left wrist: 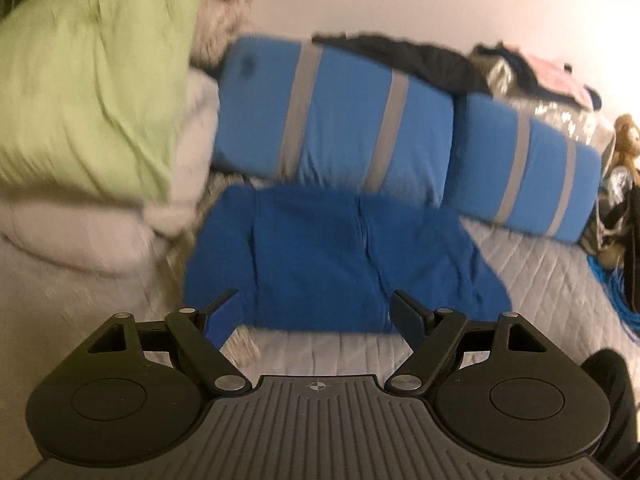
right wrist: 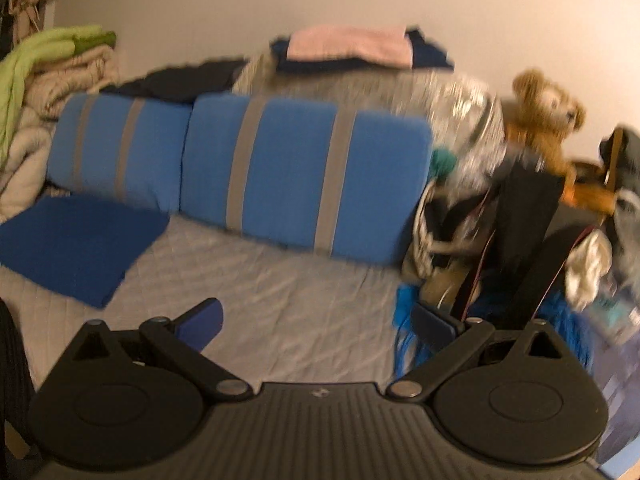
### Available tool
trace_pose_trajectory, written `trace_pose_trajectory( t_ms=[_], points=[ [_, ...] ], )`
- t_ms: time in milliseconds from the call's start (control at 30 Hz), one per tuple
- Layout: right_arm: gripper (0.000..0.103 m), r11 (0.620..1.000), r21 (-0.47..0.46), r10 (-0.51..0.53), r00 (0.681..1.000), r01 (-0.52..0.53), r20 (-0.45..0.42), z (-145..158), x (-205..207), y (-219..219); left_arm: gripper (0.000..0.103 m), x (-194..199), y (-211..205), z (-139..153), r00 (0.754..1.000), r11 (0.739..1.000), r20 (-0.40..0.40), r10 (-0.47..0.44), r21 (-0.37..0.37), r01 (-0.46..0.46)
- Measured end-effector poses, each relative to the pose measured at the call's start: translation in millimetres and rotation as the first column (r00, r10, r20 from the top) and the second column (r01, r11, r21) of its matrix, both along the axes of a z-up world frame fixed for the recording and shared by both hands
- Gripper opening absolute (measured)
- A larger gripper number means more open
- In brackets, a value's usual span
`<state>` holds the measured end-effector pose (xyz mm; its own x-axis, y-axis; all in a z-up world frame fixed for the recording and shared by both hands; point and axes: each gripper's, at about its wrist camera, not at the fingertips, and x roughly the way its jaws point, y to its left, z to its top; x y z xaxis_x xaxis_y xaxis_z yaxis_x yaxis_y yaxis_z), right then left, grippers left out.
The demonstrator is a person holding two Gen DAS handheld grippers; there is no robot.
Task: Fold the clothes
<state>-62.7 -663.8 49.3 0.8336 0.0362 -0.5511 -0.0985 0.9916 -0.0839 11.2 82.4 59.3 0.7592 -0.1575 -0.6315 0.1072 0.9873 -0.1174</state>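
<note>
Left gripper [left wrist: 316, 312] had its fingers spread wide, nothing between them, poised just over the near edge of the blue garment [left wrist: 340, 256]. That garment lay folded flat on the grey quilted bed [left wrist: 540, 276], straight ahead at twelve o'clock from the left fingers, its near hem about level with the tips. At ten o'clock sat a green pillow [left wrist: 92, 92], piled on pale bedding [left wrist: 80, 240]. Beyond the garment, at twelve to two o'clock, two blue cushions with grey stripes [left wrist: 340, 120] leaned against the wall, with dark clothes [left wrist: 400, 56] heaped on top.

Over to the right gripper [right wrist: 316, 324]: fingers apart as well, empty, above bare quilt. From there the blue garment showed at nine to ten o'clock, well clear of the fingers. The striped cushions ran across at twelve o'clock, a folded pink cloth [right wrist: 348, 46] on a stack behind them. At two o'clock sat a brown teddy bear [right wrist: 548, 112], above a blurred clutter of bags and straps [right wrist: 520, 232]. Both views were smeared by blur.
</note>
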Motion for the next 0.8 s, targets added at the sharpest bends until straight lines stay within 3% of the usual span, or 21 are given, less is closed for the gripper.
trace_pose_trajectory(
  t_ms=[133,333,800],
  points=[
    [0.103,1.000,-0.018,-0.005,0.999,0.004,-0.052,-37.5,11.5,14.4,0.080,6.4,-12.4,-30.2,0.999,1.000,-0.046,-0.010,0.015,0.011],
    [0.103,1.000,-0.028,-0.009,0.992,0.005,-0.128,-79.9,30.1,30.0,0.080,13.5,-22.5,-53.0,0.997,0.998,-0.072,-0.023,0.063,0.027],
    [0.103,0.998,0.005,-0.064,0.956,0.068,-0.285,-182.5,59.9,46.7,0.080,41.3,-36.9,-132.5,0.989,0.990,-0.149,-0.028,0.135,0.048]
  ],
)
